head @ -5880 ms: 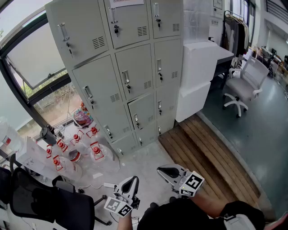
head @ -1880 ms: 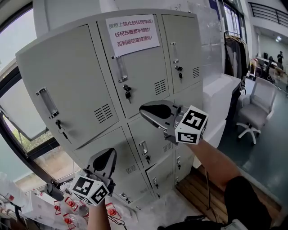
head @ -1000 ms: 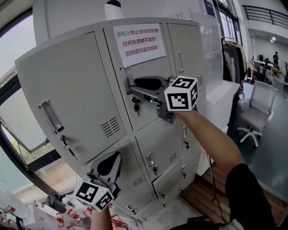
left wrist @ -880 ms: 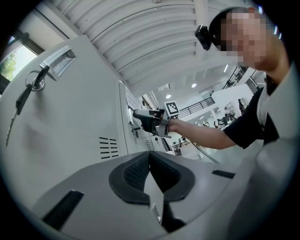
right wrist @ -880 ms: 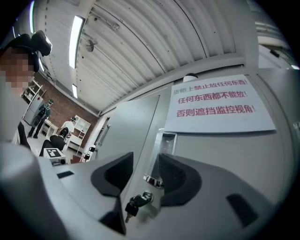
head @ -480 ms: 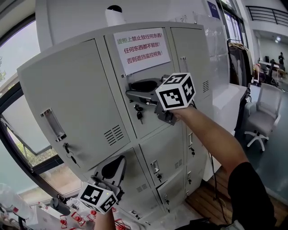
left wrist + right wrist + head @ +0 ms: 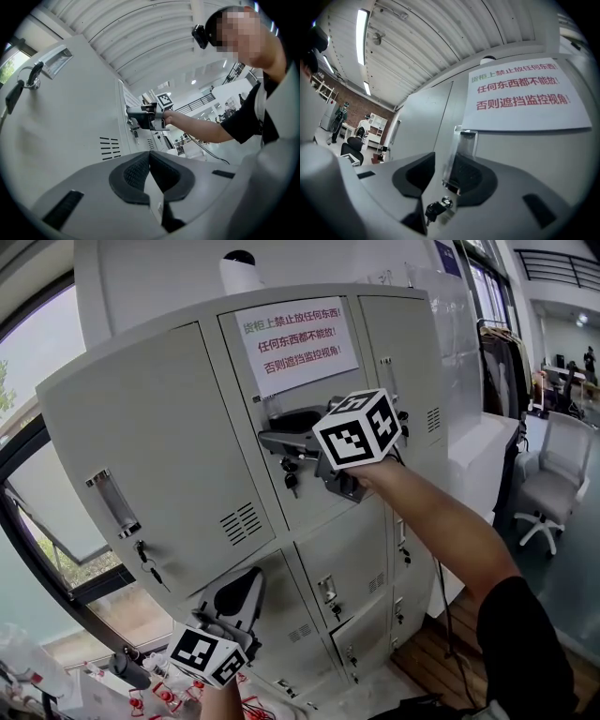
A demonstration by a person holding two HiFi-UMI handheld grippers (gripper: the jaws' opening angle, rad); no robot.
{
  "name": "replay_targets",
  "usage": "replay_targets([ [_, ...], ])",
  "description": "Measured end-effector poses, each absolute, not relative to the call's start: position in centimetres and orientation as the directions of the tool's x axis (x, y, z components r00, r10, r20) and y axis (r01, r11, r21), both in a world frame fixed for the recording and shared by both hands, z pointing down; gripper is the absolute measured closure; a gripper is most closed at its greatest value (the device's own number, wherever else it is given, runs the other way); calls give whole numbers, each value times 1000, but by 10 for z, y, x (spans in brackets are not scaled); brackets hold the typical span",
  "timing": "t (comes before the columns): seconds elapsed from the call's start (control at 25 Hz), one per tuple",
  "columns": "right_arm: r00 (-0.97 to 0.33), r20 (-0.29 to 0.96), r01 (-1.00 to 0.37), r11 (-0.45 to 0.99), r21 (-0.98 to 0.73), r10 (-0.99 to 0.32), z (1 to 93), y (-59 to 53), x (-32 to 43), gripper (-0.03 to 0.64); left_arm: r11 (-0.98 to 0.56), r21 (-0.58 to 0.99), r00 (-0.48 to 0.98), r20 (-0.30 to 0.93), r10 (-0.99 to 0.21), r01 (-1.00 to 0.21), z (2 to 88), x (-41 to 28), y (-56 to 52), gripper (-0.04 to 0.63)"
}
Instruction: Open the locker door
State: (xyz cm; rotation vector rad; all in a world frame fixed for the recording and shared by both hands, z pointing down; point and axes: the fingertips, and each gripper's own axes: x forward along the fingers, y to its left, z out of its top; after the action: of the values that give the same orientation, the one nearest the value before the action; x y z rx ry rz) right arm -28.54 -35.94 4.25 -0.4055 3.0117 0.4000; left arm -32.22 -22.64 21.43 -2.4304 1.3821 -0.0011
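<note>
Holding the right gripper (image 7: pixel 270 430) out on a stretched arm (image 7: pixel 441 521), roughly level, against the top middle locker door (image 7: pixel 305 512). Straddling the door's upright handle (image 7: pixel 461 154) with jaws spread wide, after drawing them in a little just now. Keeping a clear gap between the handle and the jaw on the left of the right gripper view. Possibly brushing the handle with the other pad, though too close to call in that view. Not yet pinching anything.

Facing the grey locker bank (image 7: pixel 141 427), three columns across and filling most of the head view. Standing near a big window (image 7: pixel 37 381) off to the left. Looking at the locker door lying shut, flush with the doors on either side, in the middle of the top row. Passing over a white office chair (image 7: pixel 553 474), well apart at the right edge. Finding a white notice (image 7: pixel 298 336) with red and green lettering stuck high on that door, just above the handle. Hanging the left gripper (image 7: pixel 242 585) low in front of the second row of lockers, well apart from the door, with its pads pressed together on nothing. Turning the square-marked cube (image 7: pixel 356 427) at the back of the right gripper toward the head camera. Noting a small dark key (image 7: pixel 433 209) dangling just under the handle.
</note>
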Motion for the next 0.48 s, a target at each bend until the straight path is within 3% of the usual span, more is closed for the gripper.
replay_targets([
  [0.48, -946, -87, -323, 903, 284, -311, 41, -370, -283, 571, -475, -286, 530, -157, -833, -832, 224, -321, -227, 580],
])
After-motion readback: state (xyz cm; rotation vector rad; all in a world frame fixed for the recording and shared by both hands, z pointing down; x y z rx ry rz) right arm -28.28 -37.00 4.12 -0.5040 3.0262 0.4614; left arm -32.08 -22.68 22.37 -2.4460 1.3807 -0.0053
